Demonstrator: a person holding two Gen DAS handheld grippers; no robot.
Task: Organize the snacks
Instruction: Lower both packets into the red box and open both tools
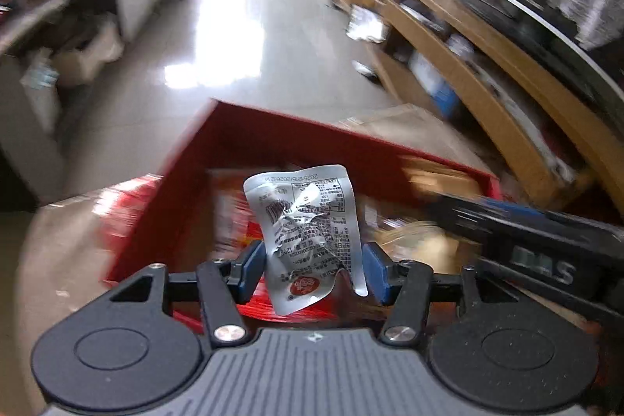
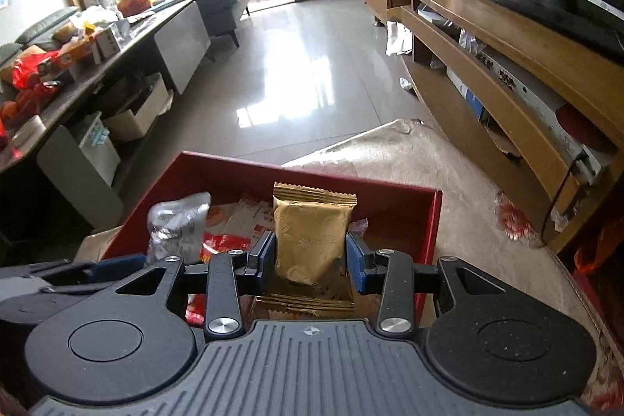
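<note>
My left gripper (image 1: 314, 269) is shut on a crumpled silver snack pouch (image 1: 308, 229) with black print and a red logo, held above the open red box (image 1: 187, 182). In the right wrist view my right gripper (image 2: 310, 258) is shut on a gold-wrapped snack (image 2: 310, 232), also over the red box (image 2: 390, 205). Red and white packets (image 2: 238, 221) lie inside the box, with more gold packets (image 2: 308, 303) stacked under the held one. The silver pouch (image 2: 177, 225) and part of the left gripper show at the left of that view.
The box rests on a beige mat (image 2: 460, 190) on a glossy tiled floor (image 2: 296, 65). A wooden TV stand (image 2: 487, 57) with a television runs along the right. A long dark table (image 2: 97, 65) piled with snacks and boxes stands at the left, a sofa and chair beyond.
</note>
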